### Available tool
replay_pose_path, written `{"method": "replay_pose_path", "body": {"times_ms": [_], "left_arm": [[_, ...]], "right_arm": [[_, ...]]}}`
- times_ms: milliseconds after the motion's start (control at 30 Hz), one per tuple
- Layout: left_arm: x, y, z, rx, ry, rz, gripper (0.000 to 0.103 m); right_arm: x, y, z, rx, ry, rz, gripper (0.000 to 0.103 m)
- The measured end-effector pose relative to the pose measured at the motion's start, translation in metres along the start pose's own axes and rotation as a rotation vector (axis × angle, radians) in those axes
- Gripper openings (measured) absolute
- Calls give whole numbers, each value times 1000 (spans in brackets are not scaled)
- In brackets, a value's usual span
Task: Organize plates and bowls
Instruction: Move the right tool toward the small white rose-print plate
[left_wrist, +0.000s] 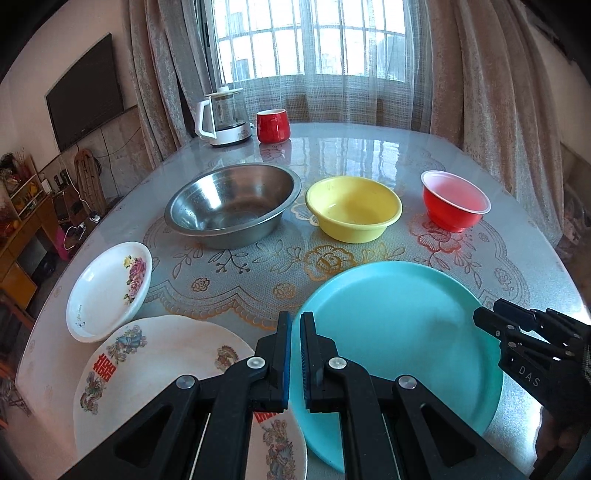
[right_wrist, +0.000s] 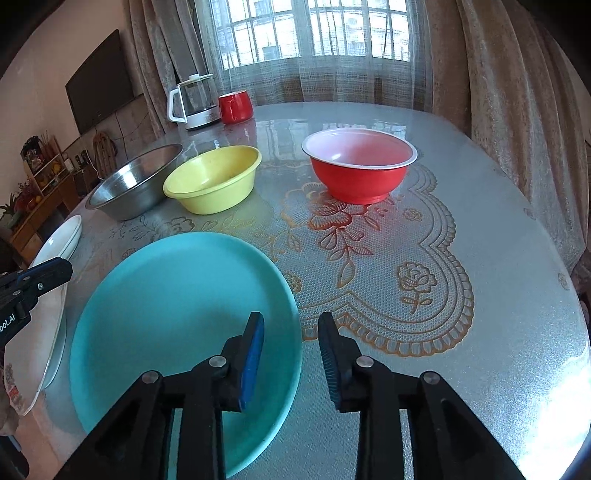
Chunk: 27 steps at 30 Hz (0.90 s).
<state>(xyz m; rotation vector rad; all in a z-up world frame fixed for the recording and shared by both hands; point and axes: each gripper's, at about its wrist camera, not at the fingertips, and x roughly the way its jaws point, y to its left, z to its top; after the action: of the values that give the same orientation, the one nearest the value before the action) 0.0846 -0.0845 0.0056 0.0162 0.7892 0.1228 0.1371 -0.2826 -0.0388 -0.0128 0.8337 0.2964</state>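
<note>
Left hand-held gripper (left_wrist: 295, 325) nearly together; right hand-held gripper (right_wrist: 291, 325) apart over glossy turquoise plate (right_wrist: 177, 306).

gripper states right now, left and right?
Left gripper: nearly shut, narrow gap, holding nothing, at the teal plate's left rim.
Right gripper: open, empty, straddling that plate's right rim.

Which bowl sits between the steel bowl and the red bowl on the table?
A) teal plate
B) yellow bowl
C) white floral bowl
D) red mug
B: in the left wrist view the yellow bowl stands in the back row with the steel bowl on one side and the red bowl on the other; the right wrist view shows the same order.
</note>
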Motion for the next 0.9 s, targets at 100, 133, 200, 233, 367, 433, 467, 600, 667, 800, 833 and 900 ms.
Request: {"method": "replay_pose_path", "body": {"times_ms": [100,133,200,233,367,433,467,600,667,800,833,900], "left_arm": [[-12,9,-1,-11,-37,-5,5],[-15,12,-1,-14,-47,-5,5],[-19,18,-2,-15,-56,-21,5],[-20,21,-3,-13,-57,-24,5],[-23,34,-5,6,-79,-19,5],[-27,42,-7,20,-96,-10,5],[-29,46,-8,26,-104,-7,5],[-34,66,-13,27,-117,-7,5],[-35,78,-15,24,-119,-6,5],[-34,101,-19,20,-119,7,5],[-34,107,-20,14,-116,7,5],[-30,120,-22,1,-108,9,5]], "right_arm": [[-12,2,2,9,-30,-10,37],[-16,3,2,12,-39,-11,38],[-22,7,4,16,-48,-7,38],[-25,10,4,18,-52,0,39],[-31,26,8,44,-56,67,39],[-31,38,10,63,-49,110,39],[-29,44,12,72,-42,135,39],[-21,73,17,98,-15,209,40],[-15,87,18,114,1,248,40],[-9,116,24,115,19,297,40],[-7,123,26,115,24,311,40],[-4,138,30,106,34,333,40]]}}
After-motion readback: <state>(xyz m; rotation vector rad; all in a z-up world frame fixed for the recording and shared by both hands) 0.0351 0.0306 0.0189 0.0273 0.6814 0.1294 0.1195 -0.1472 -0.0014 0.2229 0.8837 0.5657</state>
